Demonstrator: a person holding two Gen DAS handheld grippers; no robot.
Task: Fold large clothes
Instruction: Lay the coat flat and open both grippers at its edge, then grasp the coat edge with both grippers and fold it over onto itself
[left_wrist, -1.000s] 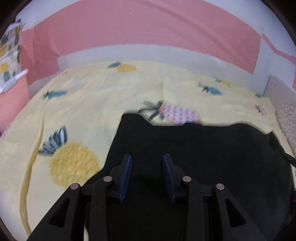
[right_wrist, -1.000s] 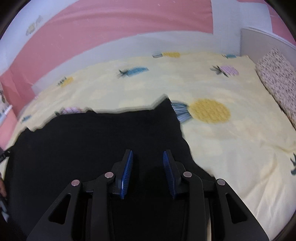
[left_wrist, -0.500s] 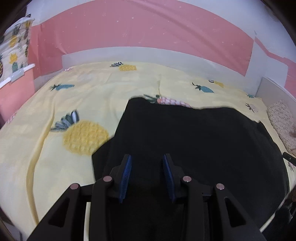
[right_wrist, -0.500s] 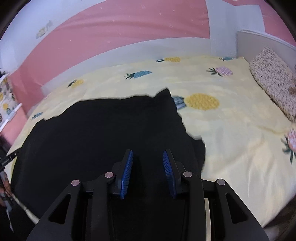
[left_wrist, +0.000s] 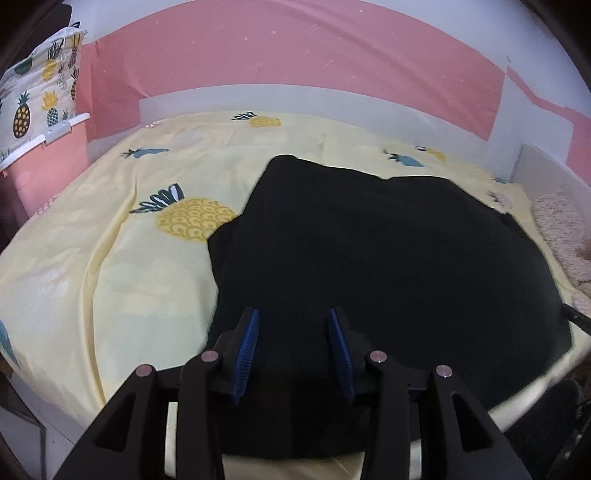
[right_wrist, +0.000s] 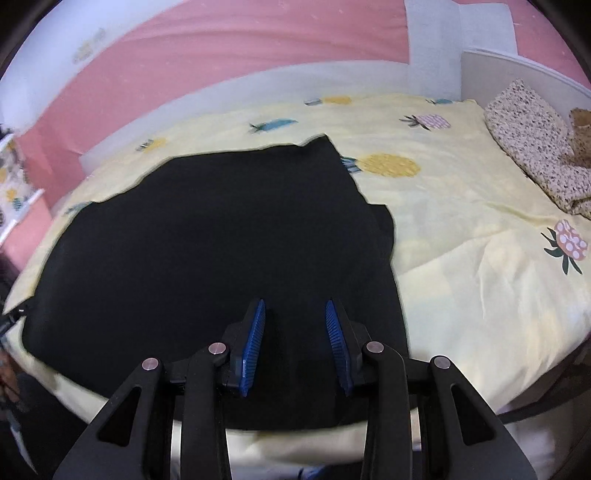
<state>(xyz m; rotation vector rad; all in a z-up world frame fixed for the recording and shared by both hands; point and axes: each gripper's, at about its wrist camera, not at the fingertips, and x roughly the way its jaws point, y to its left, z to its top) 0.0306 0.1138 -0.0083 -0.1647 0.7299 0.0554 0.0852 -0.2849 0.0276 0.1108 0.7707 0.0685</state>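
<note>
Pink bin (left_wrist: 51, 166) at far left, lined with a pineapple-print bag (left_wrist: 40, 92); contents not visible. Black garment (left_wrist: 369, 258) lies spread flat on the bed (left_wrist: 110, 258), over a yellow pineapple sheet (right_wrist: 480, 258), reaching the near edge. Left claw (left_wrist: 291, 349) wide, holding nothing, over the garment's near left part. Right claw (right_wrist: 293, 341) wide, holding nothing, over its near right part. Speckled pillow (right_wrist: 532, 136) at far right. Pink wall (left_wrist: 295, 51) behind.

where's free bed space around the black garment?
Bare sheet left of the black garment, toward the pink bin; another patch on its right, below the speckled pillow. Near edge is crowded: both tongs over the cloth.
</note>
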